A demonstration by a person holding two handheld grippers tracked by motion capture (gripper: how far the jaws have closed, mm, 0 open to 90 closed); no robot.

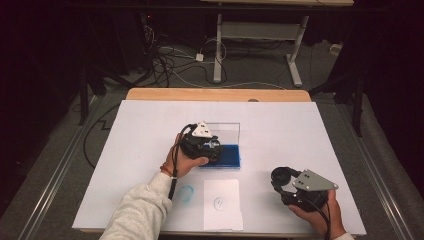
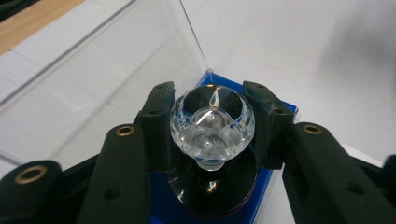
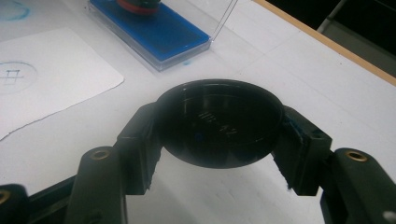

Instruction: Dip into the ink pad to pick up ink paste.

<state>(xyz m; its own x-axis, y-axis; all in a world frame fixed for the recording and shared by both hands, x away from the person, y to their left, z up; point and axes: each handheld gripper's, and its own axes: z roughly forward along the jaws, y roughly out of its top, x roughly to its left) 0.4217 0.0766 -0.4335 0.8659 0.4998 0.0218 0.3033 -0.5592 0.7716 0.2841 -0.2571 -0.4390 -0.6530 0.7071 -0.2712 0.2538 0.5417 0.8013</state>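
My left gripper point(image 2: 212, 122) is shut on the clear faceted knob point(image 2: 212, 133) of a round black stamp point(image 2: 212, 189). The stamp's base rests on or just above the blue ink pad point(image 2: 264, 185); I cannot tell which. In the high view this gripper point(image 1: 214, 148) hangs over the left part of the pad point(image 1: 227, 157). My right gripper point(image 3: 219, 136) is shut on a round black cap point(image 3: 219, 122), held above the table at the front right point(image 1: 281, 176). The stamp's red-rimmed base point(image 3: 140, 4) also appears on the pad point(image 3: 154, 35).
The ink pad's clear lid point(image 1: 226, 131) stands open behind it. A white paper sheet point(image 1: 222, 204) with a faint round stamp mark lies at the front edge. A blue ring mark point(image 1: 186, 193) sits on the white table cover to its left. Cables and a desk frame lie beyond the table.
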